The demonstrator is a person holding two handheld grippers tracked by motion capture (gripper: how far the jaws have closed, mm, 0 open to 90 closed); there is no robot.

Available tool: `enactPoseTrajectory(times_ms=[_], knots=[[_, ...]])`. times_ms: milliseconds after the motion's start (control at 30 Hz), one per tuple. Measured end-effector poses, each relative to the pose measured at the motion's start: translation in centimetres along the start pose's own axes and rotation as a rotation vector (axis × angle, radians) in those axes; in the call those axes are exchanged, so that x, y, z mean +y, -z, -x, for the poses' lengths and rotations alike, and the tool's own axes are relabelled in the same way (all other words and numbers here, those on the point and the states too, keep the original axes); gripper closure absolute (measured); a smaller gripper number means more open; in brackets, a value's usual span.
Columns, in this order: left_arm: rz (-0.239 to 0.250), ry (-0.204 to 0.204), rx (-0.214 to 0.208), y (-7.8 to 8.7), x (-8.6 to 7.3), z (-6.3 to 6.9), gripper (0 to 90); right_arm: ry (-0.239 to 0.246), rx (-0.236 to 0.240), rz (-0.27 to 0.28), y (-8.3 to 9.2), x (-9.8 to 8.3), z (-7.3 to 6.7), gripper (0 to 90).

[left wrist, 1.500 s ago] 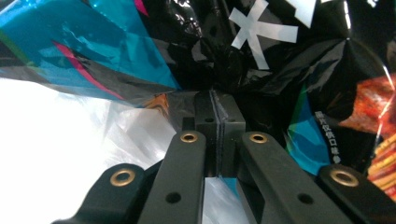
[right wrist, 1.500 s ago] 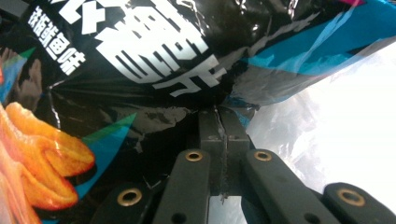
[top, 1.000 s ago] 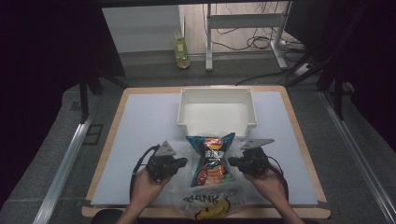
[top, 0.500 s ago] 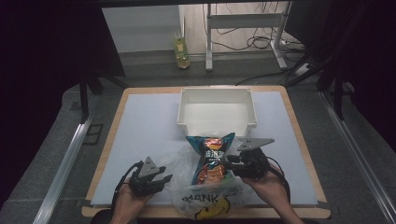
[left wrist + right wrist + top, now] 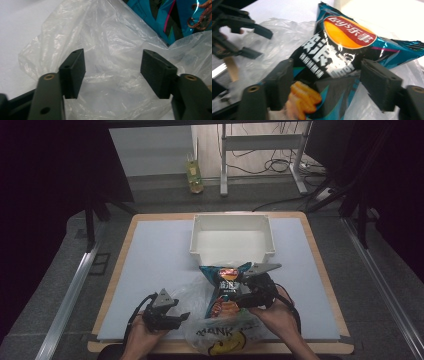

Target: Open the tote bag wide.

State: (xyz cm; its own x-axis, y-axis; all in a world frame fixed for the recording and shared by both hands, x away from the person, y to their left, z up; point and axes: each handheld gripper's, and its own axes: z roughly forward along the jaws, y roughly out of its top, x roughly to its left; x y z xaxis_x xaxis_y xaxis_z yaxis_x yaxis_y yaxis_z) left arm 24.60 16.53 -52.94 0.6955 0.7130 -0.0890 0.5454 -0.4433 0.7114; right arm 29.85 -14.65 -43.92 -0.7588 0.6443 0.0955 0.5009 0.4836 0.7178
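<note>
On the table: one chip bag [image 5: 226, 285], one plastic bag [image 5: 220, 335], both claws spread.

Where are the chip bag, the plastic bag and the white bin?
chip bag [image 5: 347, 37], right gripper view, on its red and orange logo.
plastic bag [image 5: 110, 52], left gripper view, on the crumpled film between the jaws.
white bin [image 5: 231, 241], high view, on its inner floor.

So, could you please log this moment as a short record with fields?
surface: table with pale mat
bin: white bin, looks empty
snack: chip bag, partly in clear plastic bag
left claw: open, at plastic bag's left edge
right claw: jaws either side of chip bag, grip unclear
</note>
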Motion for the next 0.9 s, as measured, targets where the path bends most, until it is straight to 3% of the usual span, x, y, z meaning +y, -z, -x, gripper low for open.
enactPoseTrajectory(times_ms=[267, 400, 500, 600, 767, 900], knots=[[-0.021, -0.005, -0.008, -0.5, -0.1, -0.2, 25.9, -0.005, -0.043, 0.0, -2.4, 0.2, -0.3, 9.2], [-0.036, 0.023, -0.029, -0.8, -0.3, -0.6, 21.5, -0.012, -0.058, -0.011, -3.6, 0.1, -0.3, 8.5], [-0.033, 0.052, -0.046, -1.1, -0.4, -0.8, 20.7, -0.012, -0.065, -0.021, -4.2, -0.1, -0.1, 12.7], [-0.034, 0.049, -0.045, -1.1, -0.4, -0.7, 20.4, -0.002, -0.061, -0.033, -4.6, -0.4, 0.1, 22.9], [-0.038, 0.032, -0.035, -1.0, -0.3, -0.6, 20.2, -0.032, -0.03, -0.028, -4.9, -0.9, 0.4, 38.3], [-0.005, 0.033, -0.019, -0.5, -0.2, -0.5, 20.0, -0.04, -0.032, -0.02, -4.7, -0.9, 0.5, 49.9]])
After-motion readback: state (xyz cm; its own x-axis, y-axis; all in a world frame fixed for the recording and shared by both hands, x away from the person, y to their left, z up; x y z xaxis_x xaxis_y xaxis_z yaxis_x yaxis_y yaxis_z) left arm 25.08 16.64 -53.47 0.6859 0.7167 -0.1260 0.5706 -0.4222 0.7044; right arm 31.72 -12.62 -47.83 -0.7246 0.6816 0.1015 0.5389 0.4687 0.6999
